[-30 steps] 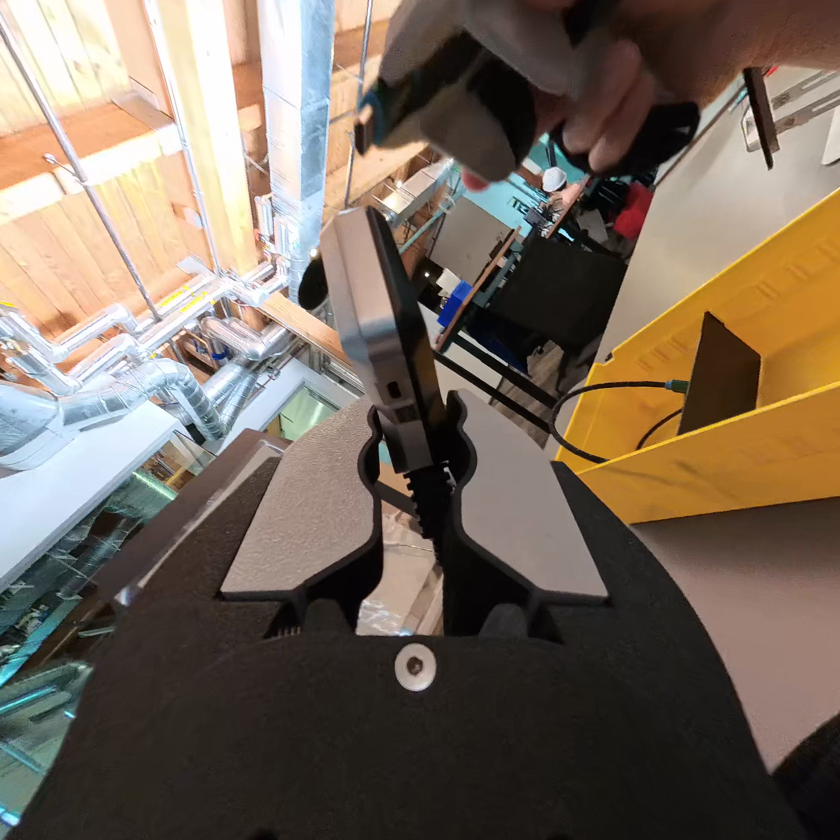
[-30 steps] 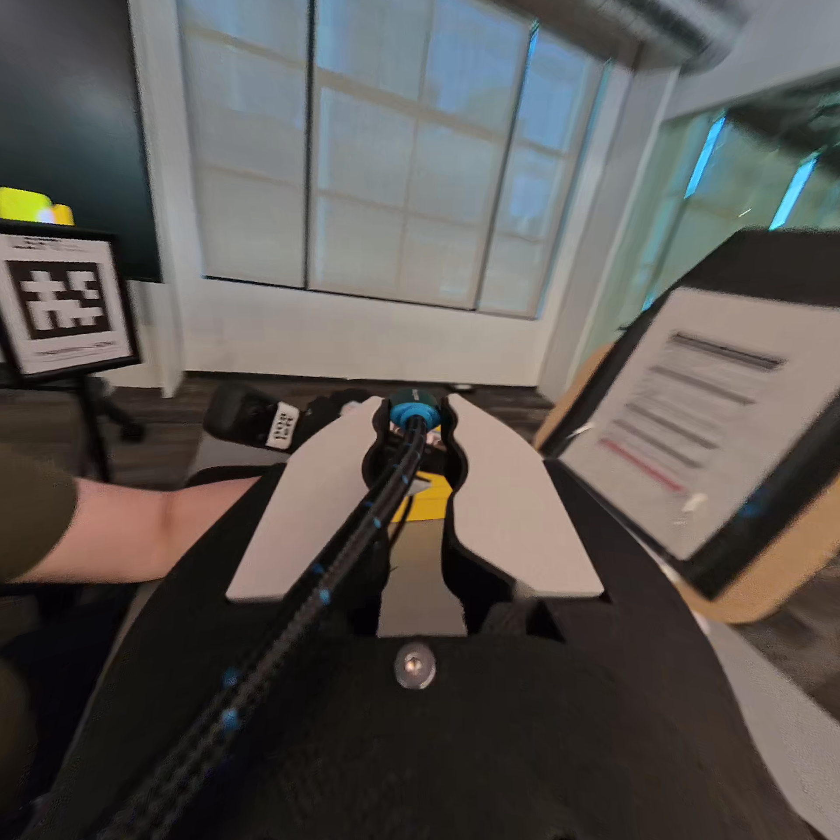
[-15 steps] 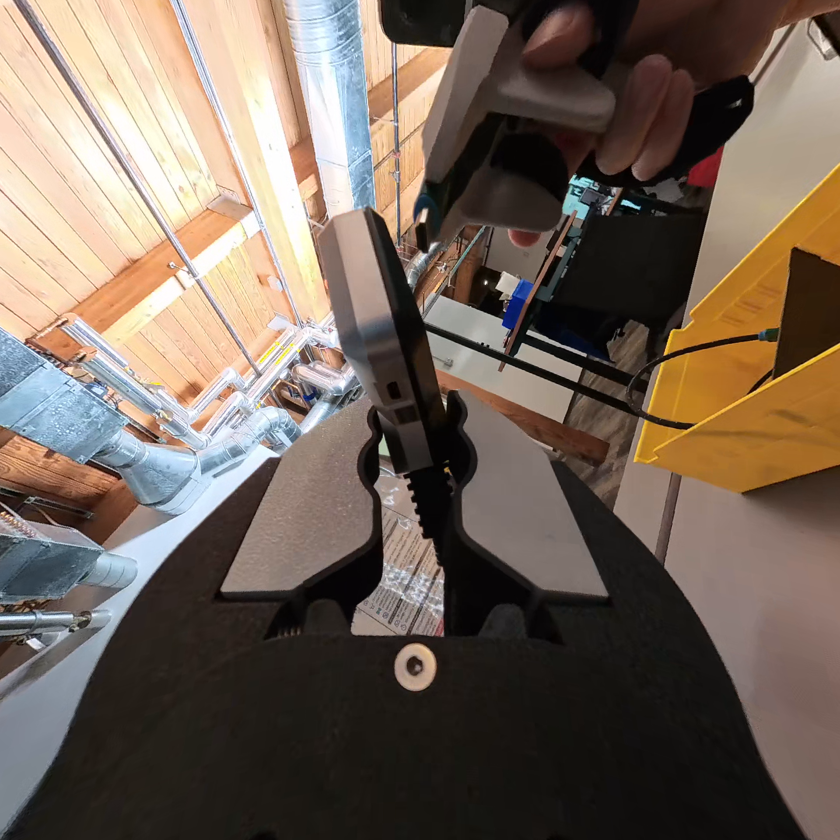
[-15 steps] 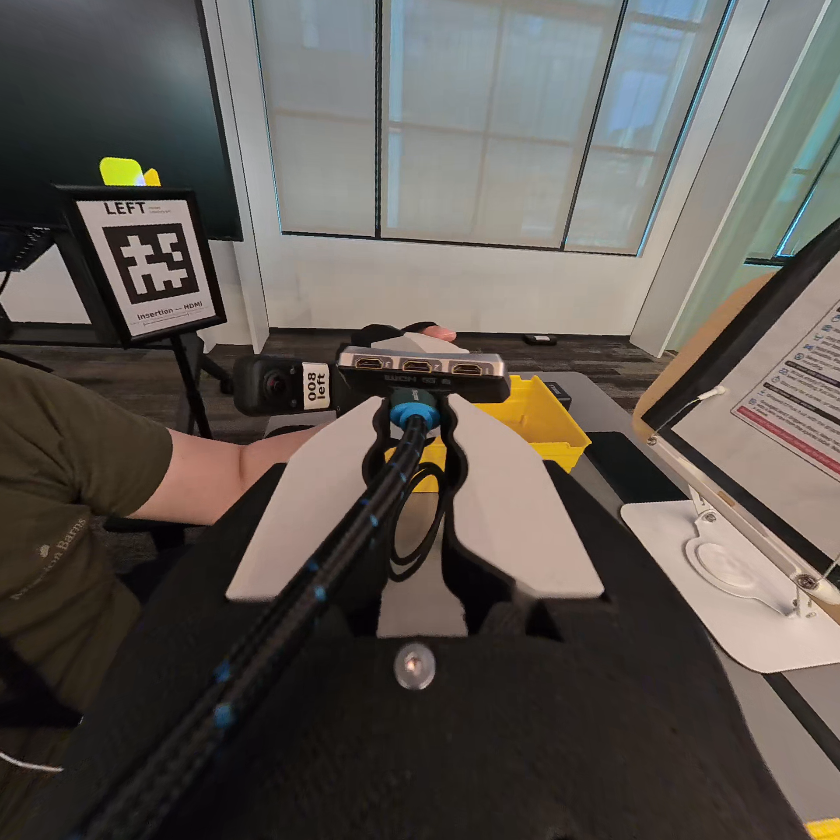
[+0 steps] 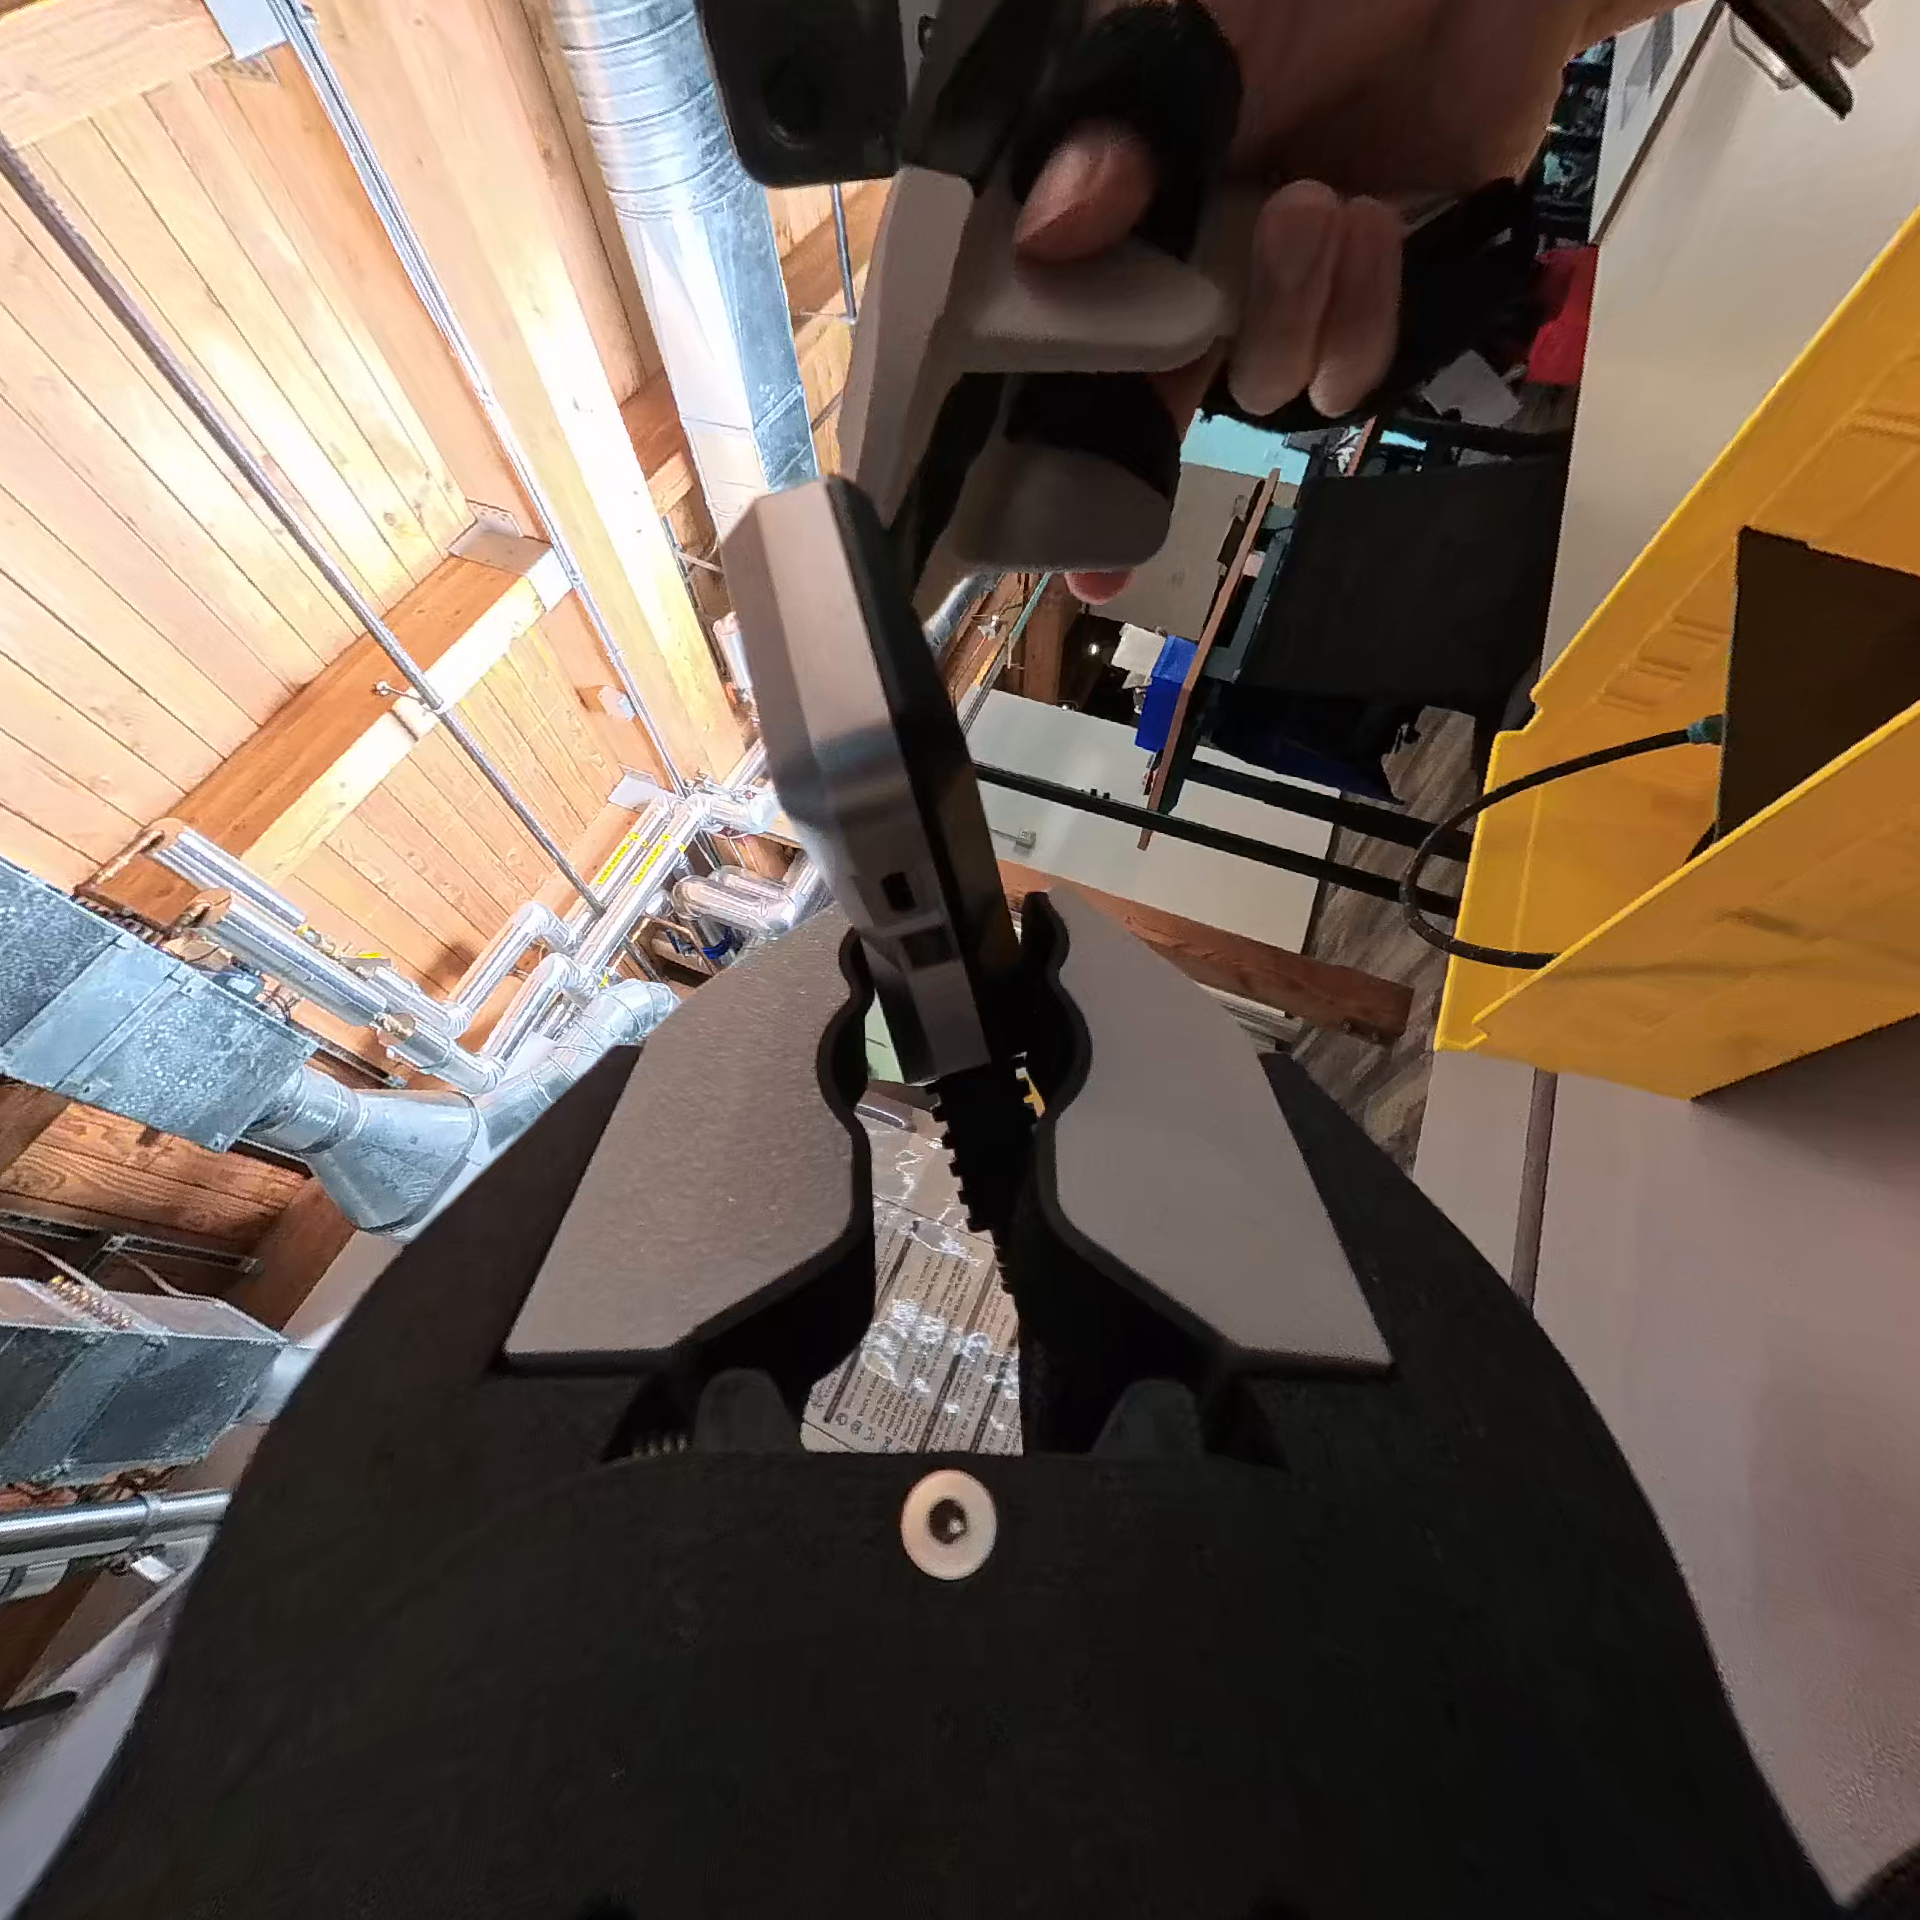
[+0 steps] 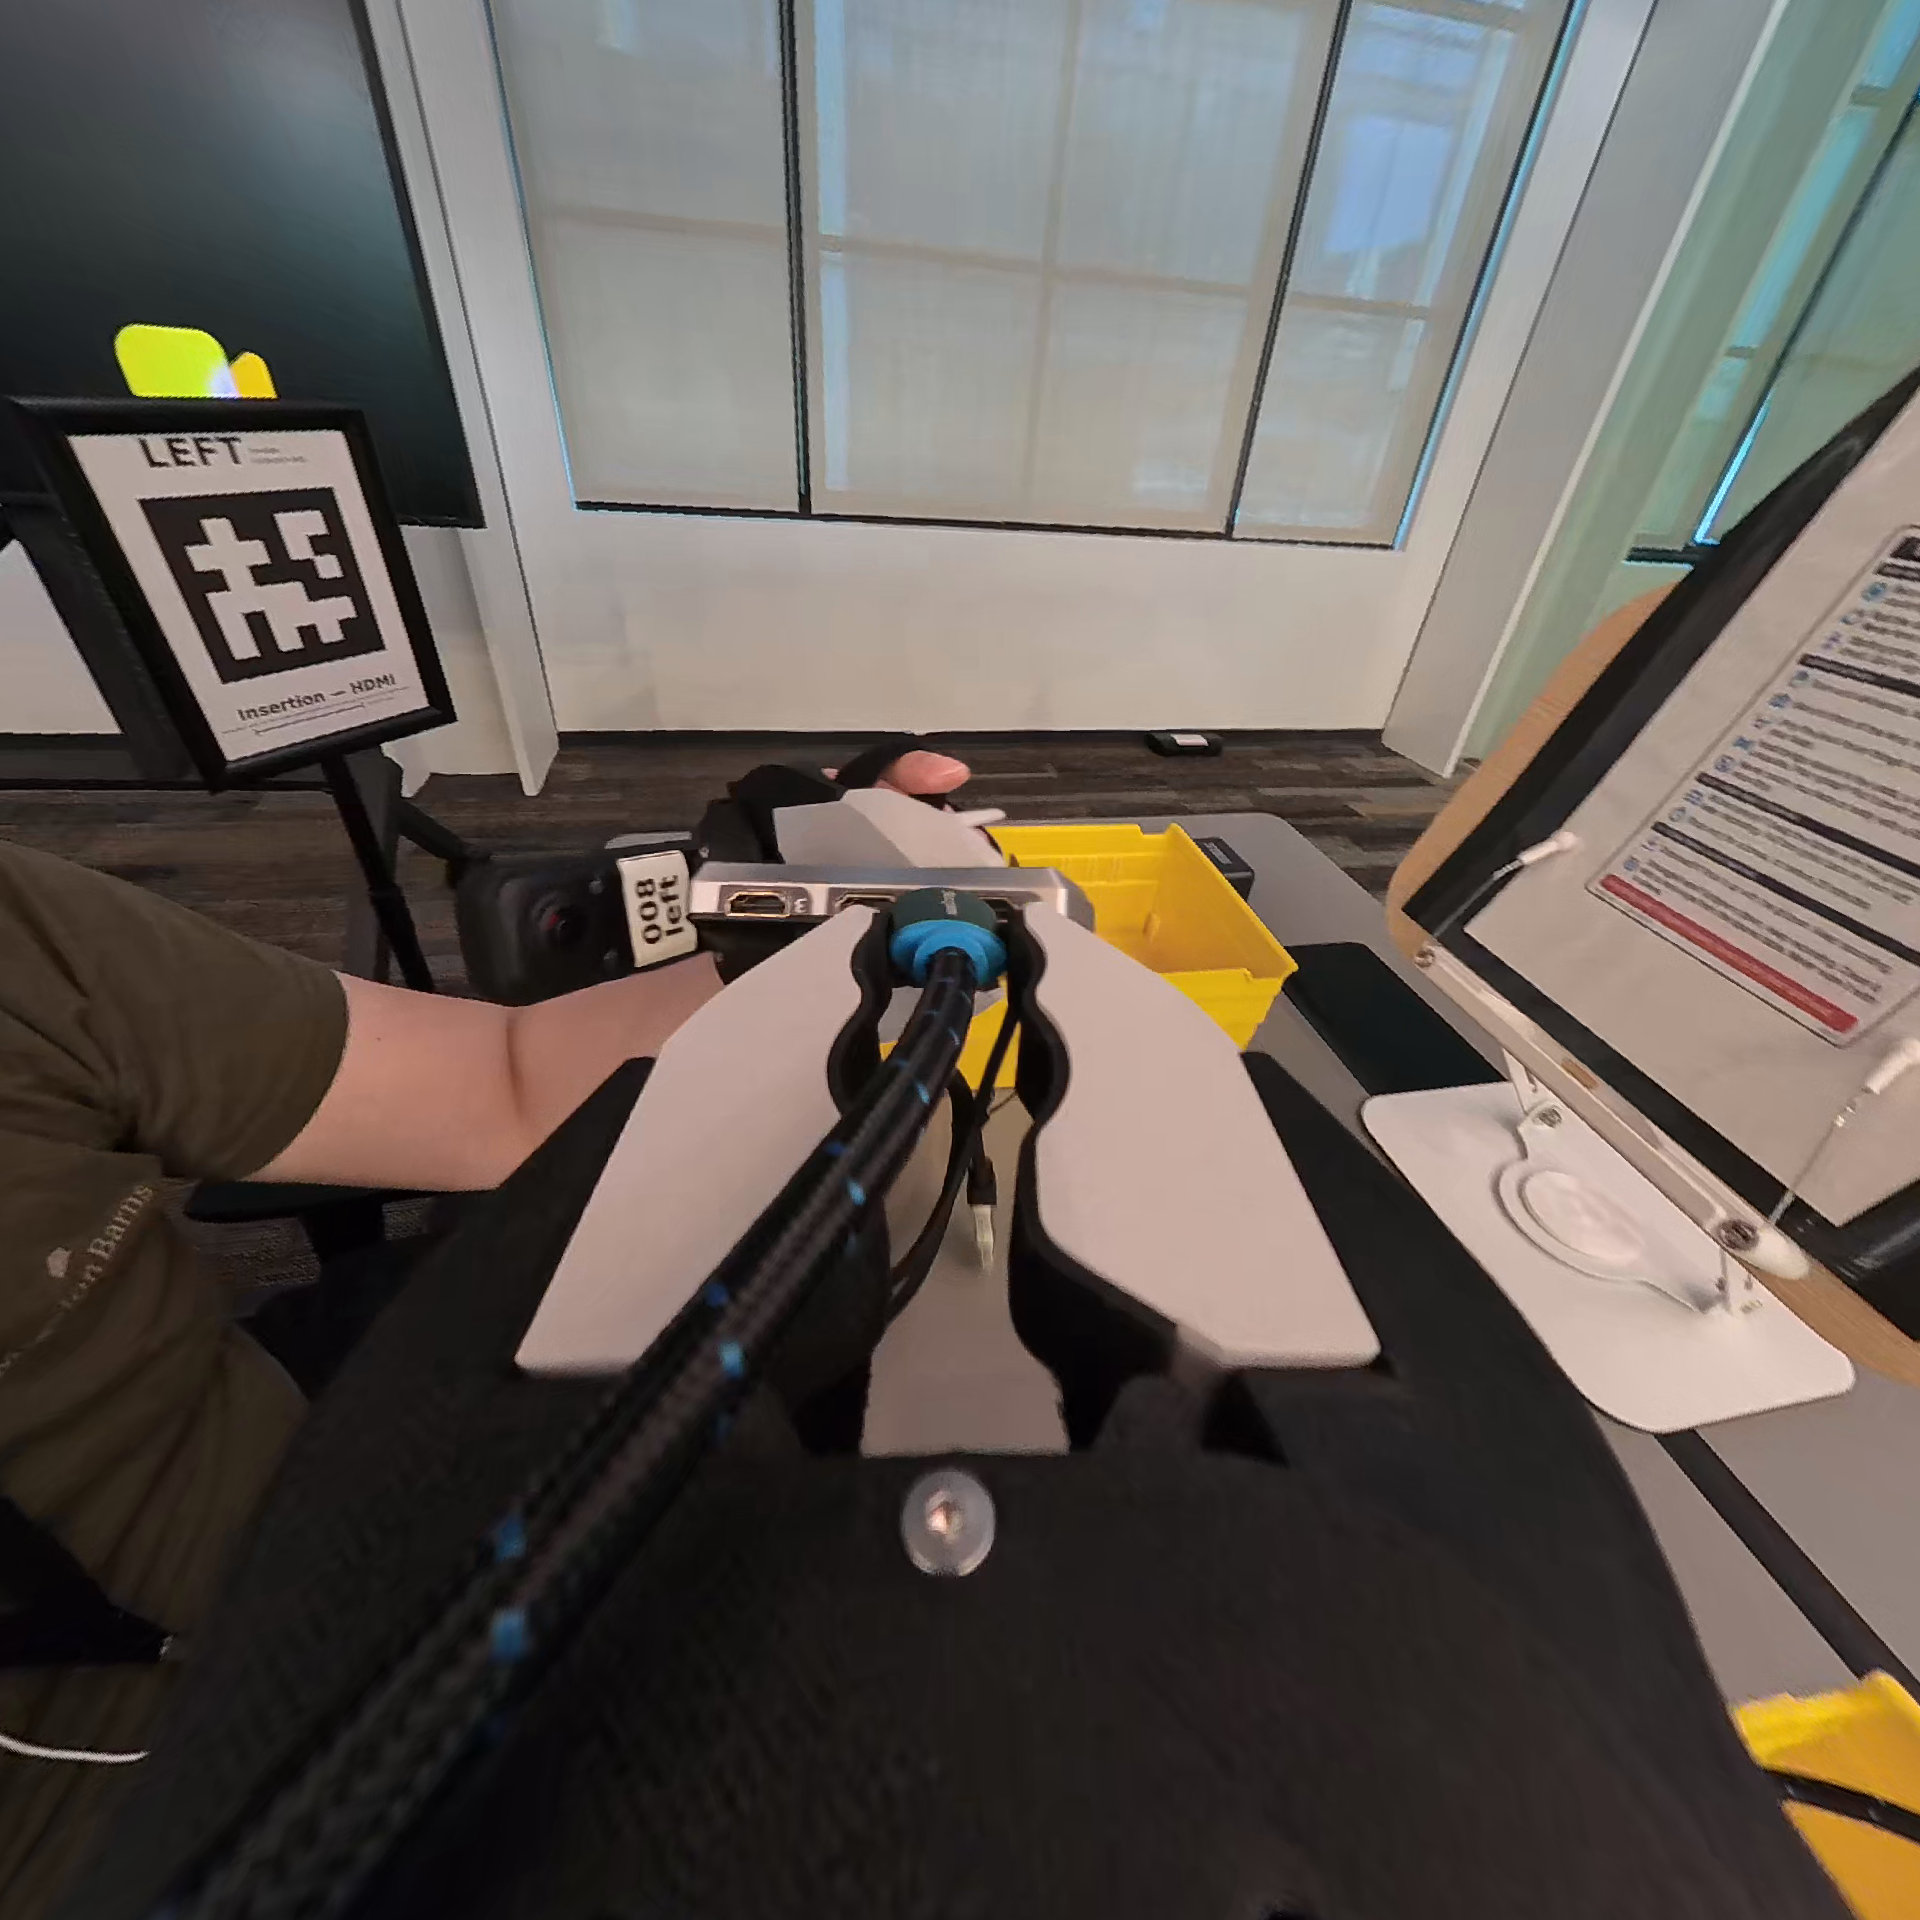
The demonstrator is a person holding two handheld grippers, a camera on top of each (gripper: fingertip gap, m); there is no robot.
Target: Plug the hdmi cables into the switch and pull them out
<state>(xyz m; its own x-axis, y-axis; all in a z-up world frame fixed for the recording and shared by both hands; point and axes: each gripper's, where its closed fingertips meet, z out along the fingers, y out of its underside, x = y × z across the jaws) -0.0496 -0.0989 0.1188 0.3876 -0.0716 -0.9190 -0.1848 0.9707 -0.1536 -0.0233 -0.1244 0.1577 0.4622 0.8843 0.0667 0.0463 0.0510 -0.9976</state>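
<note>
My left gripper (image 5: pixel 951 961) is shut on the lower end of the grey metal HDMI switch (image 5: pixel 831 748), which stands edge-on above the fingers. In the right wrist view the switch (image 6: pixel 769 902) faces me with its row of ports, the left port empty. My right gripper (image 6: pixel 945 935) is shut on the HDMI plug (image 6: pixel 940 920), which has a blue and teal collar. The plug's front meets the port row right of the middle; how deep it sits is hidden. The black braided cable (image 6: pixel 727 1351) trails to the lower left. The right gripper also shows in the left wrist view (image 5: pixel 997 416), touching the switch's top.
A yellow bin (image 6: pixel 1153 904) sits on the grey table behind the switch, also in the left wrist view (image 5: pixel 1714 852). A screen on a white stand (image 6: pixel 1683 914) is at the right. A marker sign on a stand (image 6: pixel 260 592) is at the left. A thin black cable (image 6: pixel 977 1195) lies under my right gripper. My hands' fingertips stand some 6 centimeters from each other.
My right gripper has brought the plug forward to the switch's port row, closing the gap. The left gripper has held the switch and tilted a little.
</note>
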